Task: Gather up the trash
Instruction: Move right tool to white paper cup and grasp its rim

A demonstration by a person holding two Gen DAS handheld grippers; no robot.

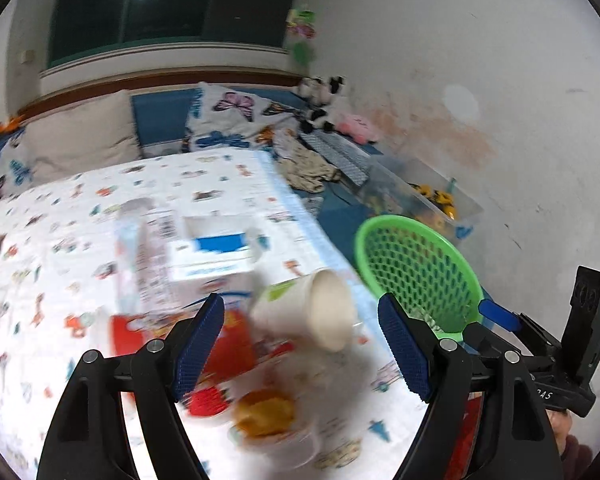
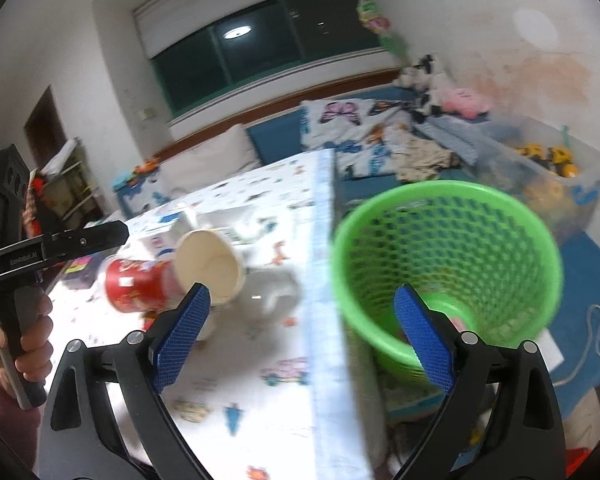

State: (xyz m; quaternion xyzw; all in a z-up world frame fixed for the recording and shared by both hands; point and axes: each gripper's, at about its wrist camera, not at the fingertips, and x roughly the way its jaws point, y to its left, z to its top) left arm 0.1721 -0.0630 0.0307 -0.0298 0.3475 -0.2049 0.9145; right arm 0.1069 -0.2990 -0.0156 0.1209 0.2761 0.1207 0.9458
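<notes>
Left view, lower middle: my left claw gapes, nothing between the pads. Motion blur over most of the table.

Left of centre: a white-and-blue carton, upright as far as I can tell. Below it a red tub, blurred. Centre: a paper cup on its side, mouth toward me. Light, thin-walled, crushes easily; I judge the rim the best hold, one pad inside, one outside, gentle squeeze. It may roll if nudged.

Right: green basket off the table edge, near the cup.

Right view, lower middle: my right claw released, empty, straddling the table edge. Cup at left touching a red cup lying sideways; basket at right, some scraps at its bottom, blurred.
</notes>
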